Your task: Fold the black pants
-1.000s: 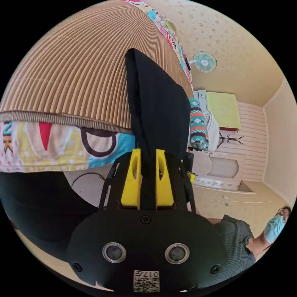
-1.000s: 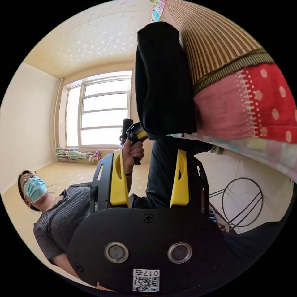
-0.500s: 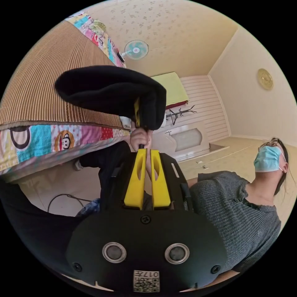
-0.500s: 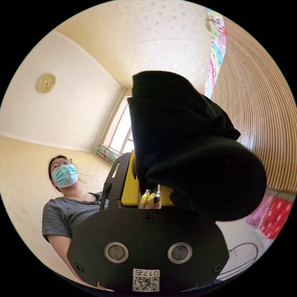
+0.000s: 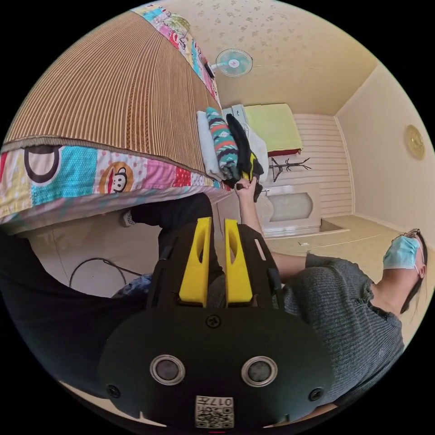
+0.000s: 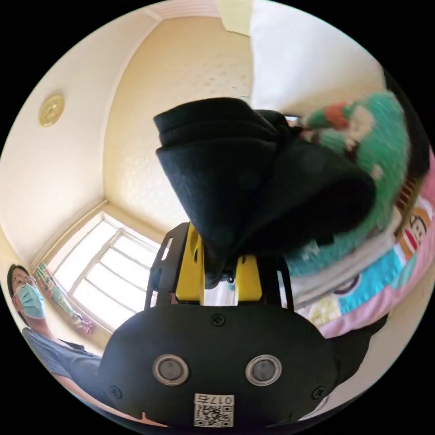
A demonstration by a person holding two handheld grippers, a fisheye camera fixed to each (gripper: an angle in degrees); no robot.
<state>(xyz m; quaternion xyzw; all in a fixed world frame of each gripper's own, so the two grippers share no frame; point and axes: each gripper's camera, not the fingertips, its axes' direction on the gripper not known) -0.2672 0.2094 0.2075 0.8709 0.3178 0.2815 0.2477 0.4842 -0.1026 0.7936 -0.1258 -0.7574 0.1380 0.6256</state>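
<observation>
Bed (image 5: pixel 113 104) edge with a stack of folded clothes (image 6: pixel 362 190), where the soft, floppy black pants (image 6: pixel 253 181) bundle is pinched at its fold by the right tongs (image 6: pixel 219 267), while the left tongs (image 5: pixel 213 260) are kept nearly pressed together, holding nothing.

A striped mat (image 5: pixel 113 99) covers the bed; folded clothes (image 5: pixel 222 140) are stacked at its edge, a fan (image 5: pixel 234 62) beyond.

From my left gripper view, a bed with a striped brown bamboo mat (image 5: pixel 113 90) and patchwork cartoon sheet (image 5: pixel 90 174) spans nine to twelve o'clock. A teal wall fan (image 5: pixel 234 62) sits at twelve, a round gold wall clock (image 5: pixel 415 141) at two. My right gripper view shows a bright window (image 6: pixel 106 267) at eight o'clock.
</observation>
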